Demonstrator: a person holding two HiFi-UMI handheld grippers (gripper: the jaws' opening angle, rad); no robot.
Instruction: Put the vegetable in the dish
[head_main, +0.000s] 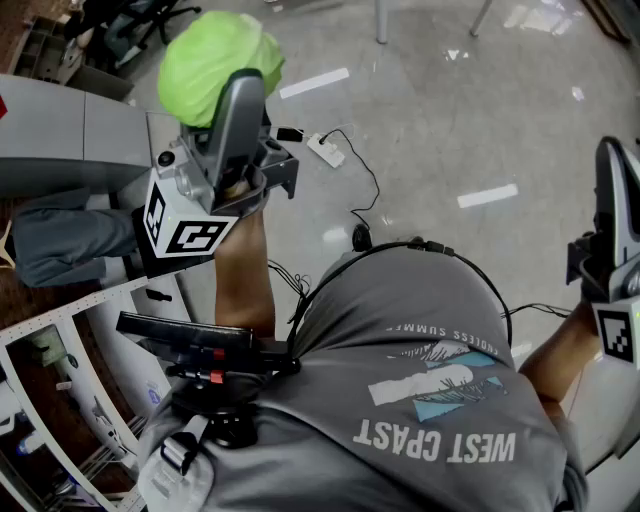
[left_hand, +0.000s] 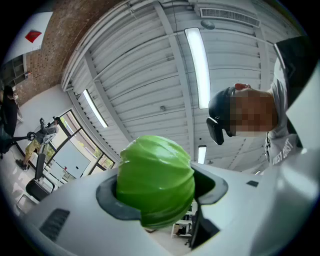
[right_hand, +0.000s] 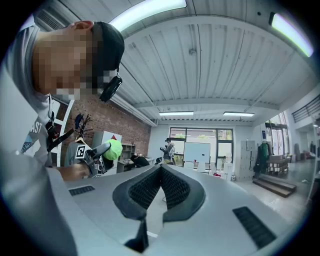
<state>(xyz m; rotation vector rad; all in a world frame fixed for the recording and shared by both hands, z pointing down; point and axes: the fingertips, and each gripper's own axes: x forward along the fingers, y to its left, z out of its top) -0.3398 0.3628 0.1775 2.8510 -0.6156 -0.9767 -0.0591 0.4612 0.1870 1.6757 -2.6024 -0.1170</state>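
A polished grey floor (head_main: 450, 120) spreads below, with a white power strip (head_main: 325, 150) and its black cable lying on it, and a ribbed white ceiling (left_hand: 150, 60) with strip lights spans the workshop overhead. The round, bright green cabbage-like vegetable (head_main: 215, 55) is up in the air, clenched in the left gripper (left_hand: 160, 195), whose 2 dark pads press its flanks while most of the ball bulges out beyond them; this gripper tilts upward. No dish shows in any view, so the carry probably has some way to go. The right gripper (right_hand: 161, 172) is held level off to the side, clenched on nothing, its ridged pads meeting. The main risk looks like a slip: the vegetable is smooth and round, pinched at only 2 spots, so a jolt, a quick swing downward or a slackening squeeze could let it roll free and drop to the floor. The empty right gripper is well apart and could not catch it.
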